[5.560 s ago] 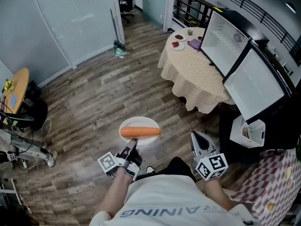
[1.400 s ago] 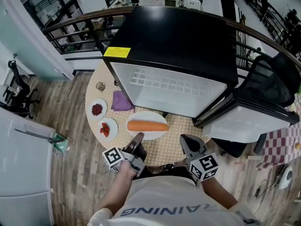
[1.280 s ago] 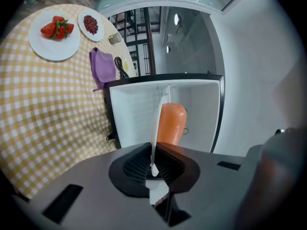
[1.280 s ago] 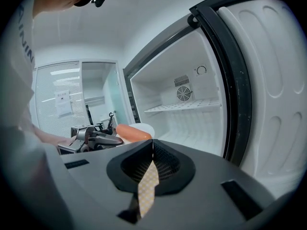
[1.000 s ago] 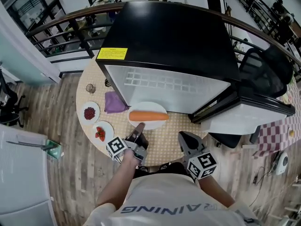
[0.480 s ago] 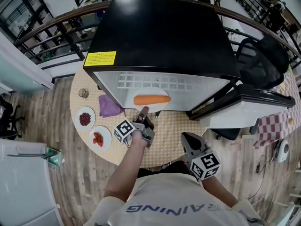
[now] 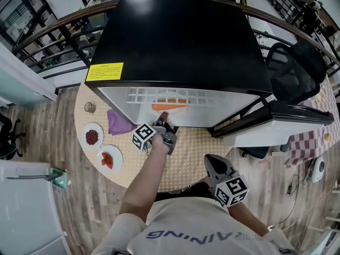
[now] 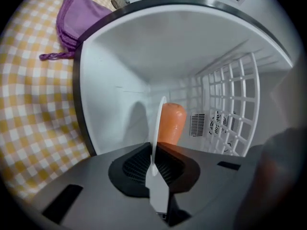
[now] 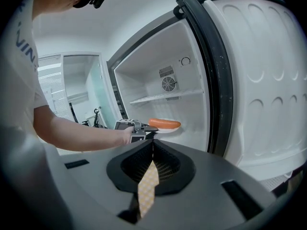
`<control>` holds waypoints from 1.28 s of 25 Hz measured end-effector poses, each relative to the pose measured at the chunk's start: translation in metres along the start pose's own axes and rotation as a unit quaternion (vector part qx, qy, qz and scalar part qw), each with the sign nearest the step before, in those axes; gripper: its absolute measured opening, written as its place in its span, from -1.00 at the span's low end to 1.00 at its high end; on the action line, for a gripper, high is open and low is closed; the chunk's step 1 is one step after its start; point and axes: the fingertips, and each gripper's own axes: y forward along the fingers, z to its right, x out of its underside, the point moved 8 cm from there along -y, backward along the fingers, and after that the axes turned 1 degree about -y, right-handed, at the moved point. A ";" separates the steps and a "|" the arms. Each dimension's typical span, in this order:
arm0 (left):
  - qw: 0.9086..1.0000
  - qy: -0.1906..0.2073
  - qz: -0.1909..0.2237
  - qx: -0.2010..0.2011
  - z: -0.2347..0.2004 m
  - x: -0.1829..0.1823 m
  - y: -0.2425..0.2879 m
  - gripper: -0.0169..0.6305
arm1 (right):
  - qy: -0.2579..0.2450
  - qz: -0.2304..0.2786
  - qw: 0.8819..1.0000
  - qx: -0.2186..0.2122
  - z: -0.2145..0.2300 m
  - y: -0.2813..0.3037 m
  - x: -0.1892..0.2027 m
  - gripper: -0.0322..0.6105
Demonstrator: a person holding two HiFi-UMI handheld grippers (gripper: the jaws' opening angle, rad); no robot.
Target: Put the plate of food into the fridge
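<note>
The left gripper (image 7: 163, 118) reaches forward from the person's outstretched arm into the open front of the black-topped fridge (image 7: 180, 41), which stands on a round table (image 7: 186, 161) covered with a yellow checked cloth. Its jaws are clenched on the near rim of a white plate (image 8: 157, 123), seen edge-on in the left gripper view, and an orange carrot (image 8: 170, 123) lies along the plate. The right gripper view shows the plate (image 9: 168, 128) inside the white fridge cavity, under the wire shelf (image 9: 165, 97) and in front of the back wall with its round vent; whether it rests on anything cannot be told. The fridge door (image 9: 254, 80) stands wide open to the right. The right gripper (image 7: 211, 161) hangs low near the person's body, well apart from the fridge, its jaws pressed together with nothing between them. On the table left of the fridge lie a purple cloth (image 7: 118, 124), a dish of dark red berries (image 7: 91, 136) and a dish of strawberries (image 7: 109, 158)
</note>
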 end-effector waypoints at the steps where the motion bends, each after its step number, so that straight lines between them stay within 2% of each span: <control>1: 1.000 0.000 0.001 -0.003 0.000 -0.001 0.003 -0.86 | 0.001 -0.002 1.000 -0.001 0.000 0.000 0.001 -0.83; 6: 1.000 -0.019 0.007 -0.013 0.001 -0.006 0.013 -0.85 | 0.005 -0.004 1.000 -0.004 0.002 0.002 0.001 -0.83; 11: 0.999 -0.015 0.015 -0.032 -0.002 -0.010 0.016 -0.83 | 0.006 -0.007 1.000 -0.006 0.002 0.005 0.001 -0.83; 14: 0.999 -0.026 0.018 -0.035 -0.002 -0.011 0.019 -0.82 | 0.010 -0.005 1.000 -0.004 0.005 0.007 0.001 -0.83; 19: 0.999 -0.027 0.004 -0.036 0.001 -0.013 0.023 -0.81 | 0.010 -0.005 1.000 -0.009 0.005 0.009 0.001 -0.83; 22: 0.999 -0.003 -0.015 -0.036 0.005 -0.014 0.022 -0.81 | 0.013 -0.004 1.000 -0.010 0.004 0.010 0.001 -0.83; 26: 0.997 0.051 -0.051 -0.038 0.009 -0.014 0.023 -0.76 | 0.013 -0.003 1.000 -0.014 0.004 0.013 0.000 -0.83; 28: 0.993 0.088 -0.069 -0.037 0.013 -0.012 0.024 -0.73 | 0.013 -0.003 1.000 -0.016 0.004 0.014 0.000 -0.83; 32: 0.979 0.167 -0.109 -0.040 0.018 -0.006 0.028 -0.49 | 0.014 -0.006 1.000 -0.020 0.002 0.015 0.002 -0.83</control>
